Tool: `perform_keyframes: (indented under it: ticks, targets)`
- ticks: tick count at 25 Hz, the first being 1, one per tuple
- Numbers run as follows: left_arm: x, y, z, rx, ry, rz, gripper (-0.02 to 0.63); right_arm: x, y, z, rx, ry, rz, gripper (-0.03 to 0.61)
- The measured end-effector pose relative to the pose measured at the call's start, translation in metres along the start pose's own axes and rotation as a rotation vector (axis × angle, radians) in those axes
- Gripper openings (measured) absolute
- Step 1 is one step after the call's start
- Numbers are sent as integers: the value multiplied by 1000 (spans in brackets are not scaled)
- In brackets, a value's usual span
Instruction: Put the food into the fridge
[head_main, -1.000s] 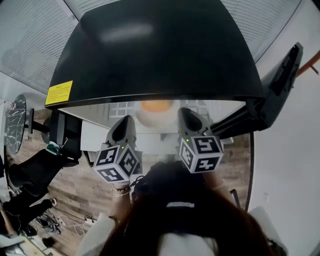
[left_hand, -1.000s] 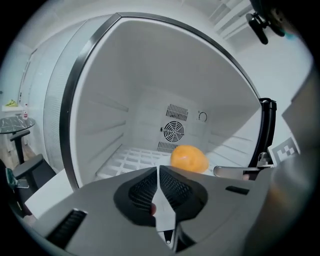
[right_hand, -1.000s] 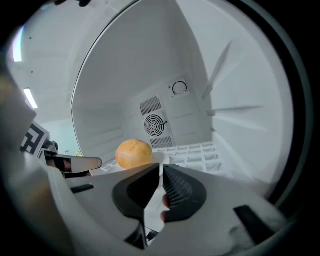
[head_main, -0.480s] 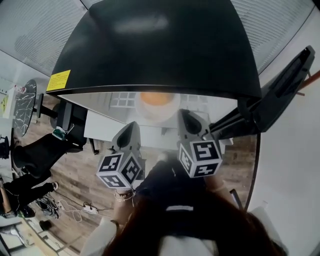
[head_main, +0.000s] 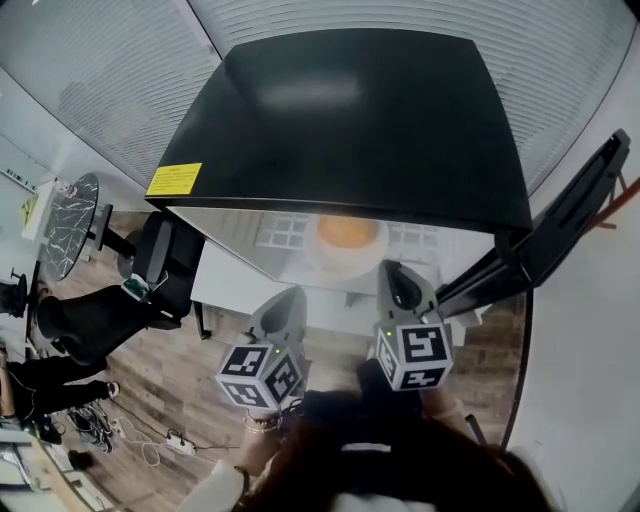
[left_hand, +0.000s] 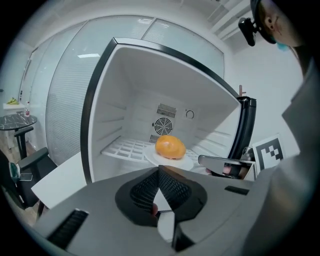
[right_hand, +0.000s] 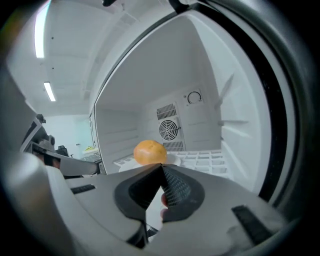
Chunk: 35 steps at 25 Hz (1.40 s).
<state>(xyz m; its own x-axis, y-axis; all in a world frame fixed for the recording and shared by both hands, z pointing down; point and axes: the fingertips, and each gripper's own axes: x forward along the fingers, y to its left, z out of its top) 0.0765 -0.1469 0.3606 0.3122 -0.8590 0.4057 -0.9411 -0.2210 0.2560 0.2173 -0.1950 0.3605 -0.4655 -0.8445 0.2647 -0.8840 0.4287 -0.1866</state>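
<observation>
Smooth round orange food (left_hand: 170, 147) on white plate (left_hand: 188, 163) (left gripper (left_hand: 159, 169), right gripper (right_hand: 161, 166) closed, empty)

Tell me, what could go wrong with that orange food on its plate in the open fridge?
The fridge door stands wide open; left so, the inside would warm.
The round orange food lies loose on its white plate; a hard slam might roll it off.
The left claw and right claw are shut and empty, so pushing the door could slip.

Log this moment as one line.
orange food on plate in open fridge | left gripper shut, empty | right gripper shut, empty
</observation>
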Motion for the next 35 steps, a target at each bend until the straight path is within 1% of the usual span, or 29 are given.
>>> perform_keyframes:
  ticks: [4,8,14,21,29,33,35]
  targets:
    - [-25,9,-9,1,-12,-28,2,-12,17,1,-61,-29,-60,-5]
    - [-54,18,-20,0,-14,-60,2,-35,44,-6,-86,-37,-104,-5]
    - [-104,24,-43,8,-11,-130,2,-79,88,-27,-88,-31,-163,-5]
    - [-159,31,-77,35,0,-181,2,-132,133,-54,-89,-41,-224,-5]
    - [-218,25,-106,57,-4,-228,2,-177,172,-73,-51,-61,-228,-5]
    - [-236,27,-113,61,-17,-239,2,-190,191,-80,-33,-70,-206,-5]
    - [-243,26,-114,63,-27,-244,2,-196,198,-83,-40,-71,-200,-5]
